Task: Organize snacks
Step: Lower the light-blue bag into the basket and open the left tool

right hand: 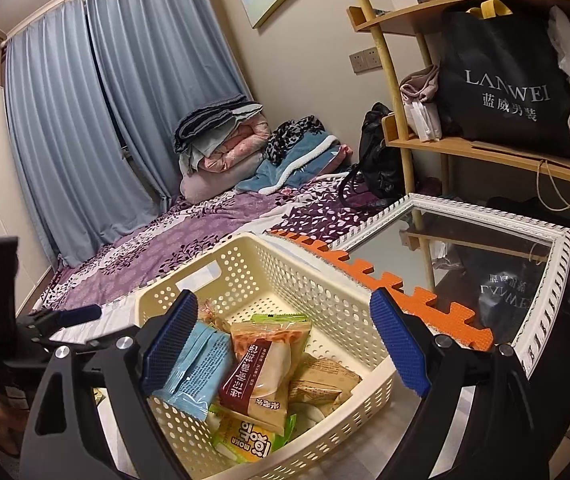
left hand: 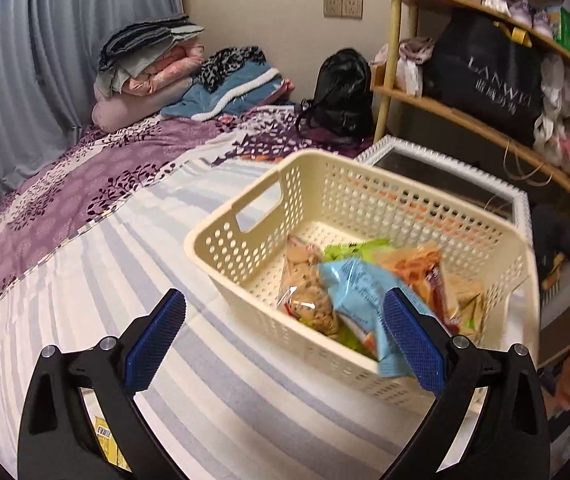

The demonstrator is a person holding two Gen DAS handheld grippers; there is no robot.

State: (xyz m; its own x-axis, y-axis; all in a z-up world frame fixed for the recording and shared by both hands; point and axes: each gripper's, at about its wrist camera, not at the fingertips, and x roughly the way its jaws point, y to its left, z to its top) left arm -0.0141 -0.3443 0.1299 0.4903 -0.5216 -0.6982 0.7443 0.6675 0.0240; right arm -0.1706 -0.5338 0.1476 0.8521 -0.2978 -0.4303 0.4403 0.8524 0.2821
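Observation:
A cream perforated basket [left hand: 365, 200] stands on the striped bed sheet with several snack packets inside. A light blue packet [left hand: 357, 292] droops over its near rim beside my left gripper's right pad, untouched. My left gripper [left hand: 285, 340] is open and empty just in front of the basket. A yellow packet [left hand: 107, 440] lies on the sheet under it. In the right wrist view my right gripper [right hand: 285, 344] hovers open over the basket [right hand: 269, 256], above the blue packet [right hand: 195, 368] and a red-and-orange packet [right hand: 265, 364]. The left gripper [right hand: 73, 316] shows at the left.
A white-framed mirror [right hand: 465, 256] and an orange foam mat [right hand: 385, 284] lie right behind the basket. A wooden shelf with a black bag [right hand: 505, 80] stands at the right. Folded blankets [left hand: 149, 64] and a black backpack [left hand: 341, 92] sit at the bed's far end.

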